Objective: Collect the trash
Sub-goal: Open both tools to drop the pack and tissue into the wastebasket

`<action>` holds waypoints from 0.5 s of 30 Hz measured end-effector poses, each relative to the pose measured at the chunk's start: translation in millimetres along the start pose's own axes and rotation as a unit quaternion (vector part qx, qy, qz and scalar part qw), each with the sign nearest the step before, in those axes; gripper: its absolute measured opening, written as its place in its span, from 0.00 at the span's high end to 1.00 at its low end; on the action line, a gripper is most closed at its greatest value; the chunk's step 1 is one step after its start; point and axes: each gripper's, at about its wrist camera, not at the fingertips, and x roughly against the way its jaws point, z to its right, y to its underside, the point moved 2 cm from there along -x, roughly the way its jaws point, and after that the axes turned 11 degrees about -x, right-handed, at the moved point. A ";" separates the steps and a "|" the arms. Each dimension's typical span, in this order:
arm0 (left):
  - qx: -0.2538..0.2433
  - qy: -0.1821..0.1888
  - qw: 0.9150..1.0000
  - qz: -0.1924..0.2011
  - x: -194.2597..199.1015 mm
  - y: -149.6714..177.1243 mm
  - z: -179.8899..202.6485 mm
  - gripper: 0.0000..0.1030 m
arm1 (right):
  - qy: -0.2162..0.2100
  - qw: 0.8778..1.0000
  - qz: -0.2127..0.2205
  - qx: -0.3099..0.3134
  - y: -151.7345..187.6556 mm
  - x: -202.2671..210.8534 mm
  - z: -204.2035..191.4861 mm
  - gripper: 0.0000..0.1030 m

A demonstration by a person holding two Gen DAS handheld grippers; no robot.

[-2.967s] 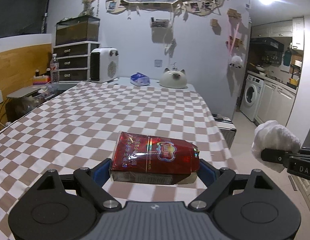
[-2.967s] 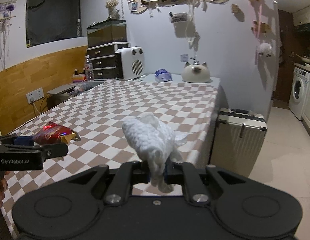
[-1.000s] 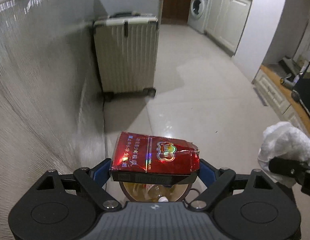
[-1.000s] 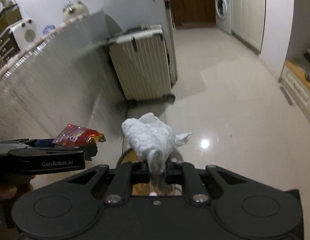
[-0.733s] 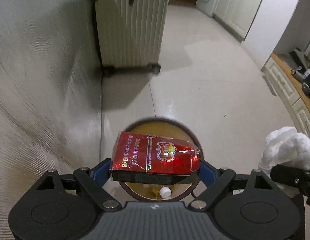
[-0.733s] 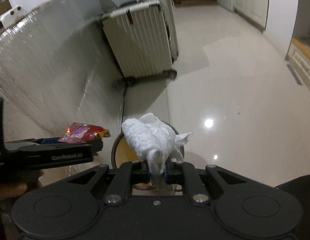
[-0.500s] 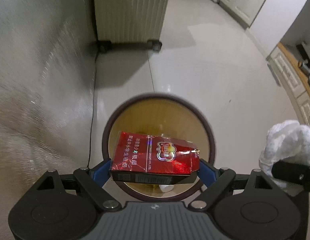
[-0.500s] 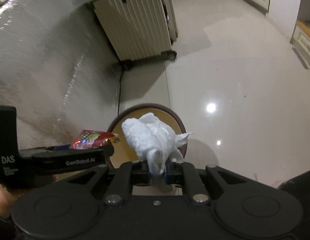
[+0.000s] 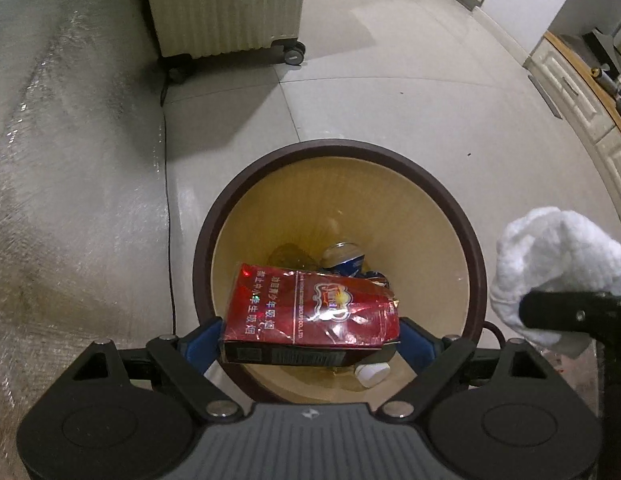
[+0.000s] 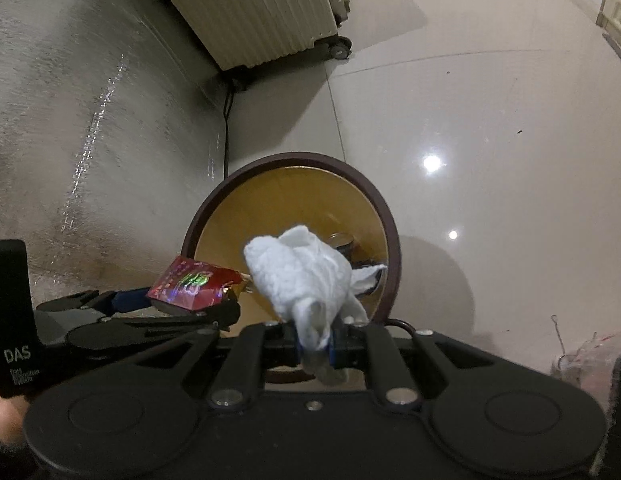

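My left gripper [image 9: 310, 338] is shut on a crumpled red cigarette pack [image 9: 310, 308] and holds it over the near side of a round bin [image 9: 230, 236] with a dark brown rim and yellow inside. My right gripper [image 10: 315, 338] is shut on a crumpled white tissue [image 10: 302, 276] and holds it above the bin's [image 10: 390, 236] near edge. The tissue [image 9: 550, 268] shows at the right of the left wrist view, just outside the rim. The pack [image 10: 192, 282] and left gripper [image 10: 190, 308] show at the left of the right wrist view. A can [image 9: 344, 258] and a white cap [image 9: 372, 372] lie in the bin.
A ribbed cream suitcase [image 9: 226, 4] on wheels stands on the tiled floor beyond the bin. A grey hanging cloth [image 9: 62, 160] fills the left side, with a black cable [image 9: 166, 200] along its foot. Cabinets [image 9: 582, 92] line the far right. A clear plastic bag [image 10: 590, 352] lies at right.
Both grippers have swung from the table down to the floor and moved over the bin, which now fills the middle of both views. Each still holds its trash.
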 end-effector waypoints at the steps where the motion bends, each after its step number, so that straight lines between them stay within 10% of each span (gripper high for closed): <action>1: -0.001 0.003 1.000 -0.004 -2.7 0.1 -0.5 0.07 | -0.001 1.000 -0.001 -0.001 -0.8 -2.1 -0.2 0.88; 15: -0.005 -0.005 0.999 -0.043 -8.6 12.5 -9.7 0.00 | -0.012 1.000 -0.007 -0.006 -8.9 -18.8 -1.6 0.78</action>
